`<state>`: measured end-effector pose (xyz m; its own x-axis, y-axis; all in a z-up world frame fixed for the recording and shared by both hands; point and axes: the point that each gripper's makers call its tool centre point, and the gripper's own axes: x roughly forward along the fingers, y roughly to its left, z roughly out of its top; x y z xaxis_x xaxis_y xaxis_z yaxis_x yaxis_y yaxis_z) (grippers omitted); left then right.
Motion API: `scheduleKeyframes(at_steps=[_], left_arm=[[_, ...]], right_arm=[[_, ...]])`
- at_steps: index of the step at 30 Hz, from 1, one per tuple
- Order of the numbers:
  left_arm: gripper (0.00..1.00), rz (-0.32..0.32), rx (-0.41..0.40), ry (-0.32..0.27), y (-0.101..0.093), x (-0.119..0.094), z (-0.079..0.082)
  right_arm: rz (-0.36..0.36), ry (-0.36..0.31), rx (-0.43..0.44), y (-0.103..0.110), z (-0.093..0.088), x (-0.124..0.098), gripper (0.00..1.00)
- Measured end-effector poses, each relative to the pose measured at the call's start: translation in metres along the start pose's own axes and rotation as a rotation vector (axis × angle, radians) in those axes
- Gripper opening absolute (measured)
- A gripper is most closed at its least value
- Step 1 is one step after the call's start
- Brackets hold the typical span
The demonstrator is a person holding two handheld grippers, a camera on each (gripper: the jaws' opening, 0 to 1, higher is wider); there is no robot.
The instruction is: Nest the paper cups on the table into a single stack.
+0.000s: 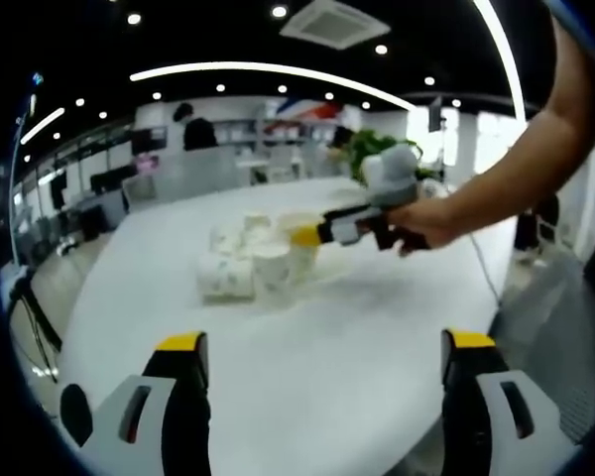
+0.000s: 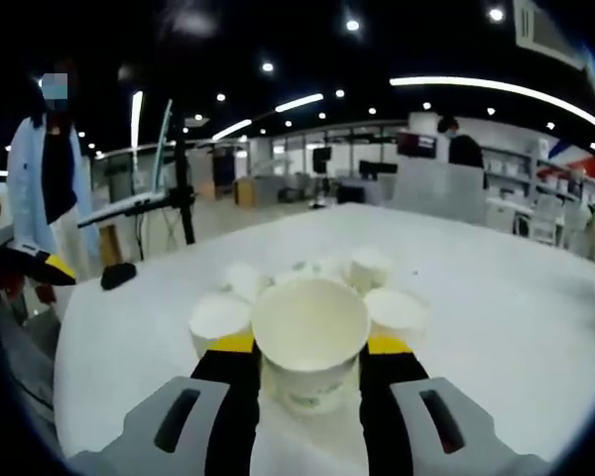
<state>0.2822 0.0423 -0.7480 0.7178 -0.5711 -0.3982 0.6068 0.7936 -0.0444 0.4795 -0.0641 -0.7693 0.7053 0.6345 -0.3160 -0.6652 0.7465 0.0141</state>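
Several white paper cups [image 1: 240,260] stand bunched together mid-table on the white table [image 1: 357,347]. My right gripper [image 1: 304,236], held by a person's hand [image 1: 426,223], reaches into the bunch from the right. In the right gripper view its jaws press both sides of one upright paper cup [image 2: 310,337], so the right gripper [image 2: 310,347] is shut on that cup. More cups [image 2: 220,317] [image 2: 397,309] [image 2: 369,266] crowd close behind it. My left gripper [image 1: 325,342] hangs open over the near part of the table, well short of the cups, nothing between its jaws.
A small black object [image 2: 118,275] lies near the table's left edge. A person in a white coat [image 2: 42,169] and a dark stand [image 2: 183,198] are beyond that edge. A green plant [image 1: 362,149] sits at the far end. Bare tabletop [image 2: 516,317] surrounds the cups.
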Motion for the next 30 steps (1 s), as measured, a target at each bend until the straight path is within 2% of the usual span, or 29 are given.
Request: scheduleKeyframes(at_steps=[15,30], left_arm=[[0.98,0.003,0.016,0.003,0.000,0.000,0.001],[0.98,0.006,0.016,-0.002,0.000,0.000,0.002]], right_arm=[[0.006,-0.022,-0.018,-0.008,0.025,-0.008,0.35],[0.014,-0.029,-0.028,-0.007,0.033,-0.018,0.36]])
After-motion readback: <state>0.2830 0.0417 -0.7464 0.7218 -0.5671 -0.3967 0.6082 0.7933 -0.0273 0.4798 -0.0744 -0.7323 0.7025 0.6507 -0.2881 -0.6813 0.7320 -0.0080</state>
